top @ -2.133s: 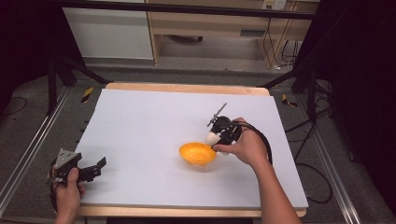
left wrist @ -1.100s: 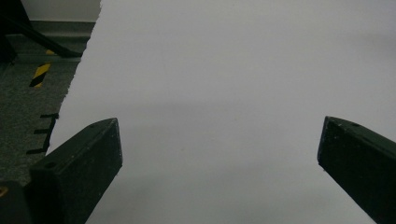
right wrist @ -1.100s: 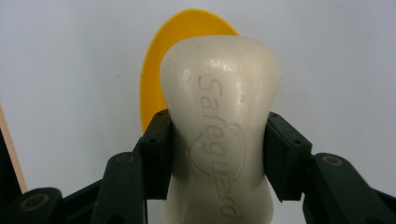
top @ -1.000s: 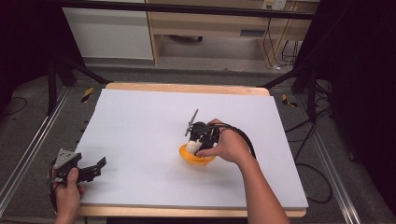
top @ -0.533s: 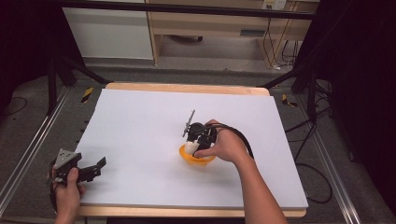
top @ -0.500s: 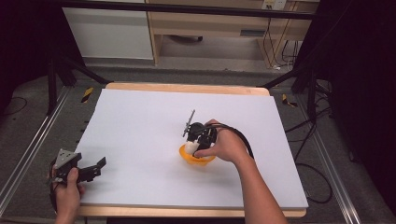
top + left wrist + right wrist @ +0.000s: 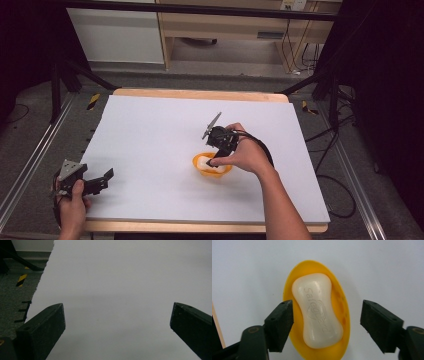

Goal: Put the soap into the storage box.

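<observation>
The bar of soap (image 7: 317,311) carries the raised word "Safeguard" along its top, with a curved emblem pressed in beneath the lettering. It is creamy white, glossy, and pinched in at the waist with rounded ends. It lies flat in a small yellow-orange oval dish (image 7: 339,302), filling most of it, and the dish stands on the white tabletop (image 7: 150,135) right of the middle.

The right tongs (image 7: 325,325) hang just above the dish, pointing down. Their jaws have just been opening and now stand apart, one on each side of the soap, with a gap between each pad and the bar, so nothing is gripped.

The left tongs (image 7: 97,182) are held at the near left corner of the tabletop, well apart from the dish, jaws spread wide over bare white surface.
</observation>
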`<state>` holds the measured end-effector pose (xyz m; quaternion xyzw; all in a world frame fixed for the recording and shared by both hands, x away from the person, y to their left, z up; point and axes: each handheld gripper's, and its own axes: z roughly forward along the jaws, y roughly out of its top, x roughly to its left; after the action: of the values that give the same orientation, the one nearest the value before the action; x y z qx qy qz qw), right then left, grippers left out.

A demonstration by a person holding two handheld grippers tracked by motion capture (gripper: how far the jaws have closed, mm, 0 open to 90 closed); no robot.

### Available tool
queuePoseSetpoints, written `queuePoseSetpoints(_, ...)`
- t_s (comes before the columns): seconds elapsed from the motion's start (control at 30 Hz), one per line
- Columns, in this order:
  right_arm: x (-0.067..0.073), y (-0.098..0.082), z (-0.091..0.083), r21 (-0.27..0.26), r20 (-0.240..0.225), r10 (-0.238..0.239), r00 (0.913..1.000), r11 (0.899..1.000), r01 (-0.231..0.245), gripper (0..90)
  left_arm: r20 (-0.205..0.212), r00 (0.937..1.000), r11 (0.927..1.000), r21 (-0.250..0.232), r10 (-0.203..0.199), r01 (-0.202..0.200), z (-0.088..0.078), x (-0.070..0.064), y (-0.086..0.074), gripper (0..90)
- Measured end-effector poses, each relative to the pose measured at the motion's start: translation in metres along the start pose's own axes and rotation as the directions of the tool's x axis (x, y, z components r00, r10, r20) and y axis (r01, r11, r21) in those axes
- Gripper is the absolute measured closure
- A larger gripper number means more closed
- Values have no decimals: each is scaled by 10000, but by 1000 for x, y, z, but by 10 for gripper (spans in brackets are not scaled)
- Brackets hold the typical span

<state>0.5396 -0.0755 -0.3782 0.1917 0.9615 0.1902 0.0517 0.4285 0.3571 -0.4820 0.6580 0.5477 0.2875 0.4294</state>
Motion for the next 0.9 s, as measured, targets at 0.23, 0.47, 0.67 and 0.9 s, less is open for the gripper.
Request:
queuePoseSetpoints(0.23, -8, -14, -7, -849, 277, 1025, 9943, 9914, -998, 116, -3, 10000, 10000, -4, 2, -2, 0, 0, 0, 0)
queuePoseSetpoints(0.47, -17, -33, -12, -1770, 670, 2066, 9761, 9653, -1921, 29, -22, 10000, 10000, 11, 25, -25, 0, 0, 0, 0)
queuePoseSetpoints(0.67, -22, -52, -17, -2475, 920, 2851, 9541, 9346, -2554, 9, -27, 10000, 10000, 34, 51, -51, 0, 0, 0, 0)
queuePoseSetpoints(0.9, -29, -80, -25, -3201, 977, 3723, 9229, 8899, -3251, 6, -43, 10000, 10000, 44, 80, -79, 0, -1, 0, 0)
